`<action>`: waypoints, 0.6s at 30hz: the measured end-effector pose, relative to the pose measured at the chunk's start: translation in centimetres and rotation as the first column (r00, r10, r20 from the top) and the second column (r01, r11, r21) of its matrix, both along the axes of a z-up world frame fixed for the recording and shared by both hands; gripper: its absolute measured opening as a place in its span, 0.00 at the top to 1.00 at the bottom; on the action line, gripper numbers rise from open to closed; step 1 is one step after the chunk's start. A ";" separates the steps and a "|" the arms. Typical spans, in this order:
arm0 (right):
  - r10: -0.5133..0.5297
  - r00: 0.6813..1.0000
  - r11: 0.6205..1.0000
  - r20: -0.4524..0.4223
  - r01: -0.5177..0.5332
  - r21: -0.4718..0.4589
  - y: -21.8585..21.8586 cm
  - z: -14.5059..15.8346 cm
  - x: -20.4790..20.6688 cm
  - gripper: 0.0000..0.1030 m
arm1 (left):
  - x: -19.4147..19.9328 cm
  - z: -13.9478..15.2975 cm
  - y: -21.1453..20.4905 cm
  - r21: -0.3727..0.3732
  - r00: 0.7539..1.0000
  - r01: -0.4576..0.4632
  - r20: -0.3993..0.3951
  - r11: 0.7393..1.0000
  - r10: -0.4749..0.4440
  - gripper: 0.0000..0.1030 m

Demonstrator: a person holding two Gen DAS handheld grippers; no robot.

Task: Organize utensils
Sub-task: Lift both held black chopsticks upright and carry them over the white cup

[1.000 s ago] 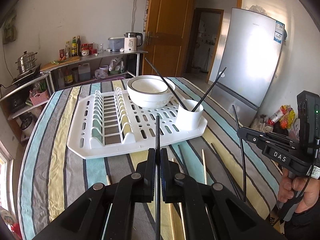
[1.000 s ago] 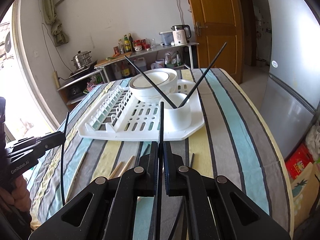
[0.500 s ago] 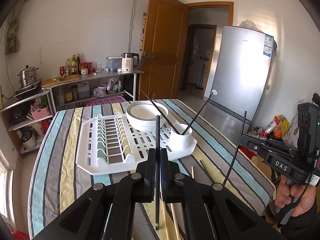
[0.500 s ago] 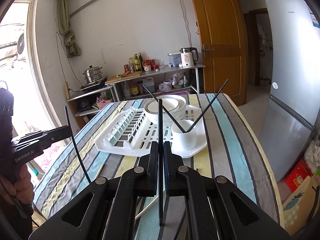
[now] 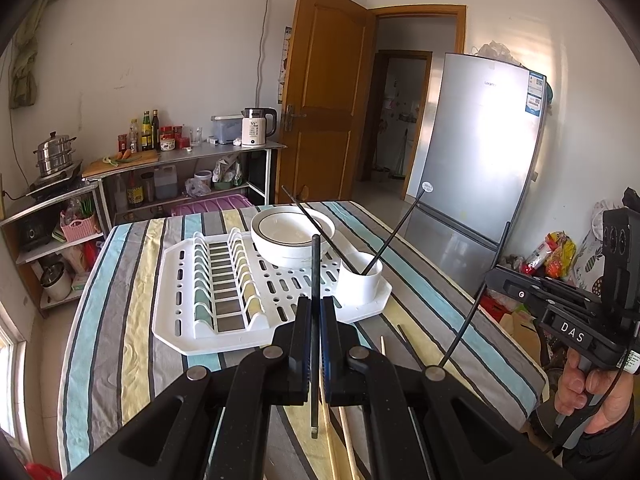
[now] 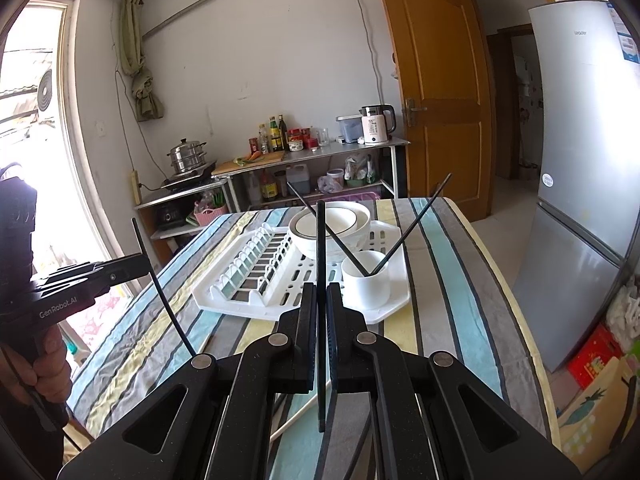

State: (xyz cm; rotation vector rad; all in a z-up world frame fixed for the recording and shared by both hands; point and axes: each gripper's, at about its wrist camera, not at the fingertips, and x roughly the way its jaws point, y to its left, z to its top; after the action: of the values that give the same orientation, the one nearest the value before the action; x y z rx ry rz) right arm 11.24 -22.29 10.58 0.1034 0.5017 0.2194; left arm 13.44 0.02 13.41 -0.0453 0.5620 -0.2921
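Left tool (image 5: 315,312) clamps one black chopstick (image 5: 315,272); right tool (image 6: 321,304) clamps another (image 6: 321,248), both above worktop (image 5: 120,320). Carry step; next, tip each into white cup (image 5: 360,282).

Open striped desk (image 5: 120,340) left of the drying rack (image 5: 180,320); clear air above it. Cup (image 6: 366,280) mouth partly blocked: two black chopsticks (image 6: 416,224) cross out of it, splayed left and right. Bowls (image 6: 332,224) crowd just behind the cup. Loose chopsticks (image 5: 408,344) lie on the near desk.
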 end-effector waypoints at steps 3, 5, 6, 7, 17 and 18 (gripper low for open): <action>-0.002 1.000 1.000 0.006 0.002 0.002 -0.3 0.2 0.0 0.96 | 0.2 0.5 -0.1 0.005 1.000 0.004 0.009 1.000 -0.004 0.97; -0.005 1.000 1.000 0.011 0.005 0.002 -0.4 0.4 0.1 0.96 | 0.4 0.9 -0.4 0.009 1.000 0.007 0.015 1.000 -0.007 0.97; -0.006 1.000 1.000 0.013 0.006 0.001 -0.4 0.5 0.2 0.96 | 0.6 1.1 -0.5 0.010 1.000 0.008 0.018 1.000 -0.008 0.97; -0.007 1.000 1.000 0.015 0.007 0.001 -0.5 0.6 0.3 0.96 | 0.8 1.3 -0.6 0.011 1.000 0.009 0.020 1.000 -0.009 0.97; -0.027 0.999 1.000 0.025 0.027 0.000 -1.5 2.0 3.1 0.96 | 4.7 3.6 -2.1 -0.006 0.999 0.044 0.027 0.999 -0.043 0.97; -0.029 0.999 1.000 0.024 0.029 -0.002 -1.6 2.1 3.5 0.96 | 5.2 3.8 -2.2 -0.007 0.999 0.045 0.028 0.999 -0.045 0.97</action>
State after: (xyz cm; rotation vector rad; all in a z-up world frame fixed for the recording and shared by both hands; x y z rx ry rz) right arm 14.73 -23.93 12.72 0.1058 0.4760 0.1919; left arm 18.61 -2.21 17.24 -0.0363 0.5343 -0.3380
